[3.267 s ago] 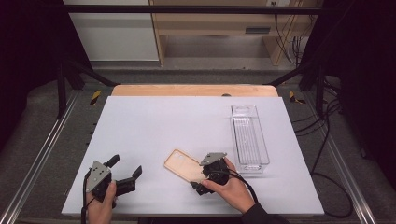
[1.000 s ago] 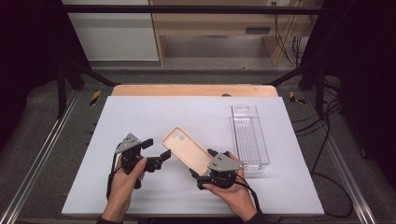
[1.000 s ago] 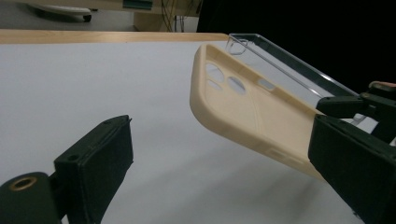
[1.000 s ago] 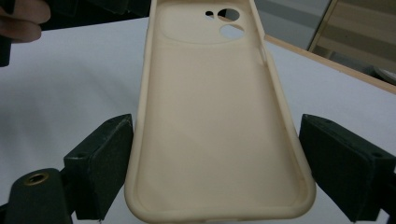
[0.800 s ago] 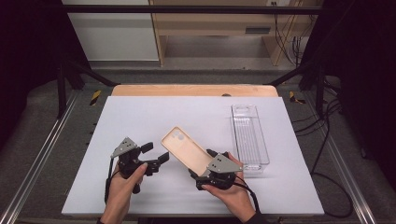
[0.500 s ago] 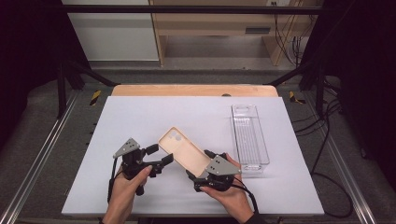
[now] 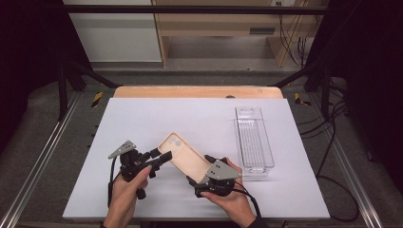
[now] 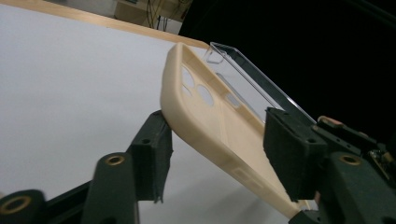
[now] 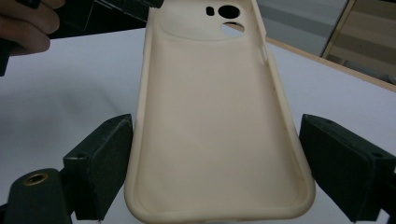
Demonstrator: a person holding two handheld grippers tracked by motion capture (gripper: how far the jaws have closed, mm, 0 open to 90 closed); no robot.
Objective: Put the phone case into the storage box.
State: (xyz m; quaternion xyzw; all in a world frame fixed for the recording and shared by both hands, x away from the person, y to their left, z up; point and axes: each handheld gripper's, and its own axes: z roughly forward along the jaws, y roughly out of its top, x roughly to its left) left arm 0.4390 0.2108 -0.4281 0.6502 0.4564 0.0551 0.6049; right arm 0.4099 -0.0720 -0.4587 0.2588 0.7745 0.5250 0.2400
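A soft, matte cream phone case (image 7: 184, 156) with rounded corners and camera cut-outs at one end is held up off the white table (image 7: 142, 118), hollow side up, slanting between the two hands. The right gripper (image 7: 202, 176) has its near end: in the right gripper view the case (image 9: 215, 116) lies between the black jaws, the left pad against its rim, the right pad a little clear of it, so I cannot tell whether it is really clamped. The left gripper (image 7: 161, 155) reaches the cut-out end; its own view shows the case (image 8: 219, 126) edge-on, both spread jaws either side, the left one touching the rim, again not clearly clenched. That view also catches the clear plastic tray (image 8: 243, 74) behind; from above the tray (image 7: 254, 137) stands long and narrow, just beyond the right hand (image 7: 233, 199)
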